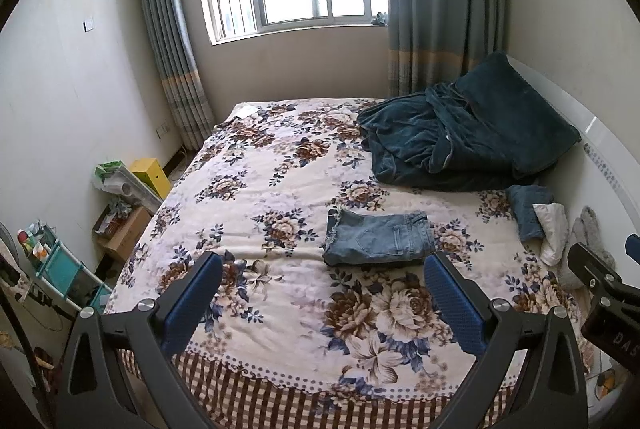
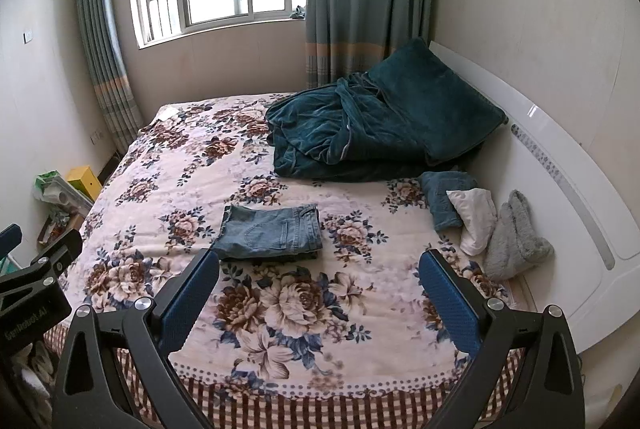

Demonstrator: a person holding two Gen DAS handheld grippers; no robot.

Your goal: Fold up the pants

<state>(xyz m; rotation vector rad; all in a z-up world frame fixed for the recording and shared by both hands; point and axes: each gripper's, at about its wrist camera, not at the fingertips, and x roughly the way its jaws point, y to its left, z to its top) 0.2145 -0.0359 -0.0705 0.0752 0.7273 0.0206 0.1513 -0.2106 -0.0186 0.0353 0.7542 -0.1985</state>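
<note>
A pair of light blue jeans [image 1: 378,239] lies folded into a compact rectangle on the floral bedspread [image 1: 280,189]; it also shows in the right wrist view [image 2: 270,232]. My left gripper [image 1: 323,263] is open and empty, held back above the bed's near edge, short of the jeans. My right gripper [image 2: 319,261] is open and empty too, likewise hanging short of the jeans over the near part of the bed [image 2: 304,309]. The right gripper's body shows at the right edge of the left wrist view [image 1: 608,293].
A dark teal blanket [image 2: 372,125] is heaped at the far right by the white headboard [image 2: 560,189]. Another folded denim piece [image 2: 444,197], a white cloth [image 2: 476,217] and grey fluffy fabric [image 2: 512,237] lie beside the headboard. Boxes and a teal rack [image 1: 64,269] stand left of the bed.
</note>
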